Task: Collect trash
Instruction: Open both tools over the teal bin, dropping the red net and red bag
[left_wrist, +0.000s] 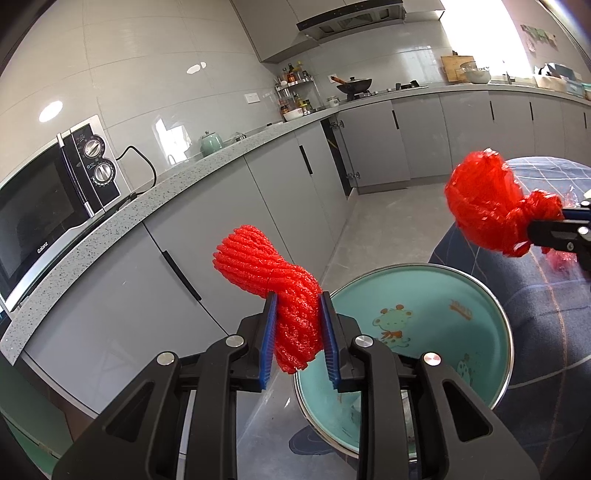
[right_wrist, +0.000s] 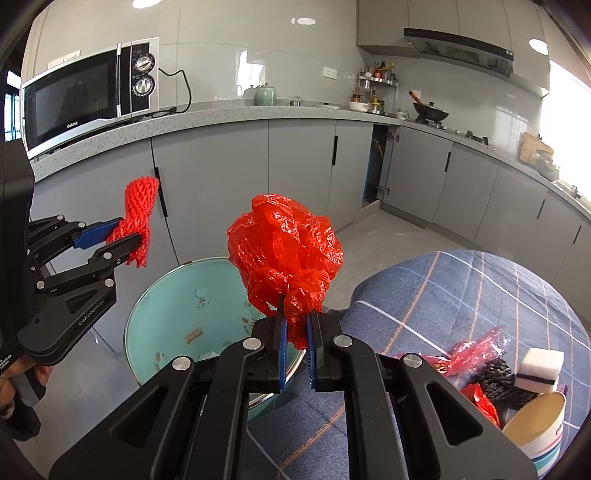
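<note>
Left hand-held gripper (left_wrist: 297, 332) clamped on red foam fruit netting (left_wrist: 280, 280), right hand-held gripper (right_wrist: 295, 345) pinched narrow on crumpled red plastic bag (right_wrist: 284, 251). Both above round teal enamel basin (right_wrist: 184, 295) on the floor. Best centred over the basin before release, 1 at a time.

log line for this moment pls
left gripper: shut on foam net | right gripper: shut on plastic bag | both above basin

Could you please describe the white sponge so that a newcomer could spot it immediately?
Find the blue checked cloth right of the teal basin. In the litter at its near right corner, the white sponge lies above the paper cup. It alone is a white block with a dark stripe.
</note>
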